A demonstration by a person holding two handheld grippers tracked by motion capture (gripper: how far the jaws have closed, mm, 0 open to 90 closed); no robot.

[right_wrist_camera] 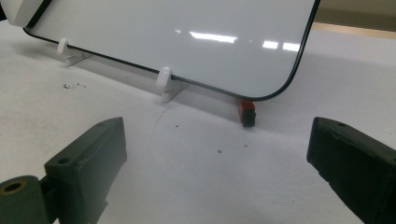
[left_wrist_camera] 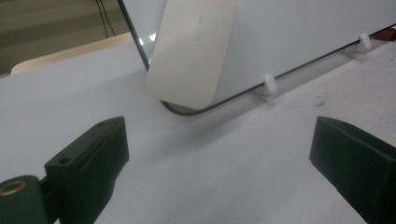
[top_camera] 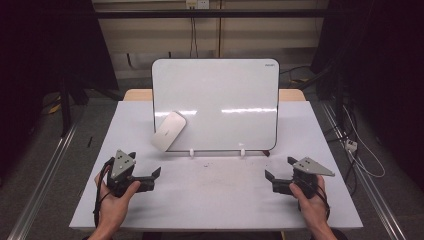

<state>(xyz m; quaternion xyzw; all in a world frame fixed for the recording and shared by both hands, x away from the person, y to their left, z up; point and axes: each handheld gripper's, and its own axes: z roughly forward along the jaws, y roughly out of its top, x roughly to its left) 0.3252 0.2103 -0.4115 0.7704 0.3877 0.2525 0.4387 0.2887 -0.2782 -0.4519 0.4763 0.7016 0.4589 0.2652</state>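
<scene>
A smooth, off-white eraser [top_camera: 169, 131] with a rounded, oblong shape clings to the lower left corner of the whiteboard [top_camera: 220, 95], tilted so its lower end overhangs the board's bottom edge. In the left gripper view the eraser [left_wrist_camera: 194, 51] has a matte, plastic-looking face with a faint embossed mark. The whiteboard is glossy, with rounded corners and a thin dark rim, and reflects strips of ceiling light. It stands leaning back near the far edge of the table [top_camera: 215, 200], propped on two small white clips [top_camera: 192, 152]. In the right gripper view a small red and black block [right_wrist_camera: 247, 112] sits on the table under the board's lower right corner.

The table has a flat, pale, matte top with a few dark specks in front of the board.

The left tongs [top_camera: 148, 178] rest near the front left corner of the table, held in the person's left hand [top_camera: 116, 202], pointing inward toward the centre; their jaws stand wide apart with nothing between them. The right tongs [top_camera: 272, 180] lie near the front right corner, gripped by the right hand [top_camera: 311, 202], also pointing inward, jaws spread wide and empty. Both are matte black with a grey three-cornered plate on top.
</scene>
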